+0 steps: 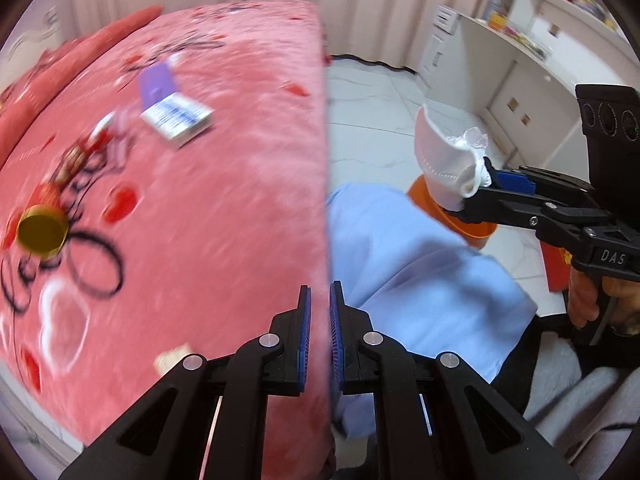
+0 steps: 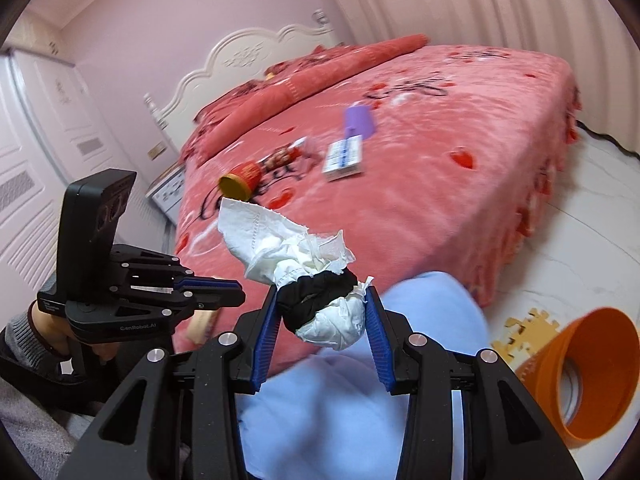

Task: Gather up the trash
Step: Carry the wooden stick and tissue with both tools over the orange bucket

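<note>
Right gripper [image 2: 322, 312]: clamped on a tissue wad [image 2: 304, 264] with a black scrap in it.
Left gripper [image 1: 320, 320]: closed, empty, over the bed [image 1: 240, 184] edge.
Bin [image 2: 588, 376]: orange, on the floor, near right.
Advice: center the wad over the bin mouth before releasing; its loose tail could snag the rim.
Left on bed: box [image 1: 178, 118], can [image 1: 42, 232].

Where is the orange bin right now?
The orange bin lies tipped on the floor at lower right in the right wrist view, beside the bed, just beyond the right gripper.
</note>
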